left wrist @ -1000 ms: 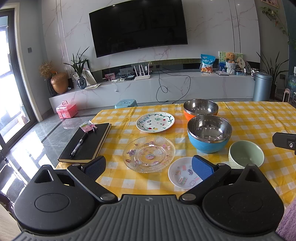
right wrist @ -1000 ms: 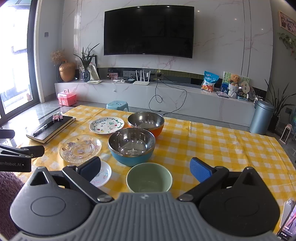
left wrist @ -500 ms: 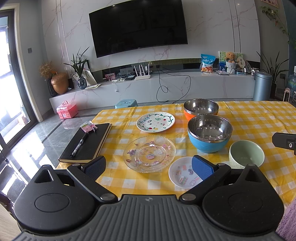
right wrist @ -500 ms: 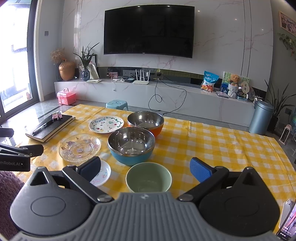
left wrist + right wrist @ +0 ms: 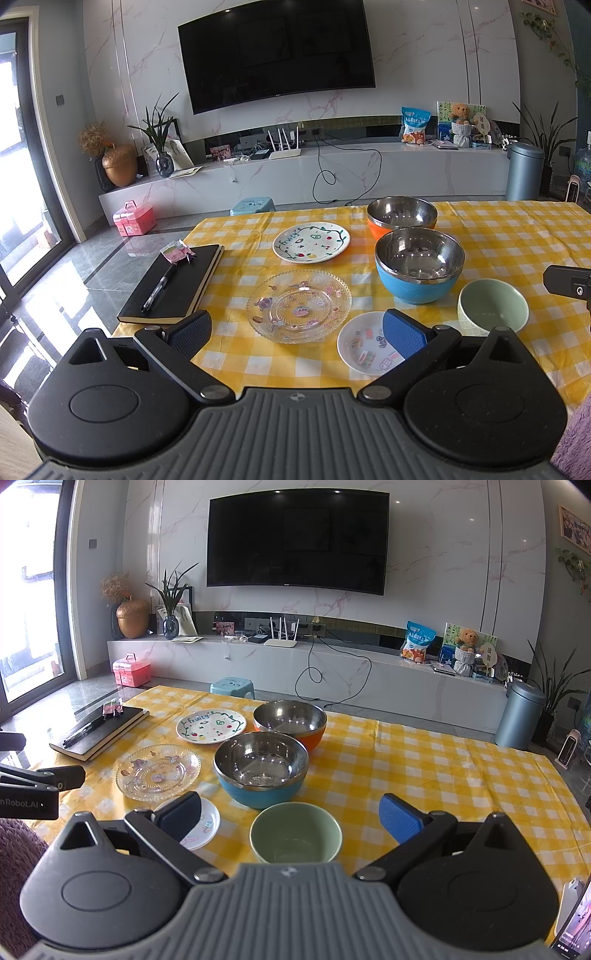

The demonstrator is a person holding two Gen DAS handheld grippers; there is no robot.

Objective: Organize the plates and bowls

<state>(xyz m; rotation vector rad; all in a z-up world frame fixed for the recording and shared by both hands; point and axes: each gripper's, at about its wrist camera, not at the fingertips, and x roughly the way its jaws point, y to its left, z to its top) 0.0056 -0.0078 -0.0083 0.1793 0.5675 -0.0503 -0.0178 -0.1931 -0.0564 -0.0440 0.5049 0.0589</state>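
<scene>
My right gripper (image 5: 290,814) released, empty; green bowl (image 5: 295,830) dead ahead between fingers, nearest item. My left gripper (image 5: 297,332) released; small white plate (image 5: 364,341) by right finger, glass plate (image 5: 299,304) ahead. Beyond on bench (image 5: 517,236): blue bowl (image 5: 419,271), fruit plate (image 5: 311,242), orange bowl (image 5: 402,216)

Bright daylight from the left window (image 5: 22,155) (blown out); floor (image 5: 85,280) glare; sharp focus; fisheye-bent edges

Bare tablecloth (image 5: 424,760) lies right of the bowls; notebook (image 5: 173,284) crowds the left edge.
</scene>
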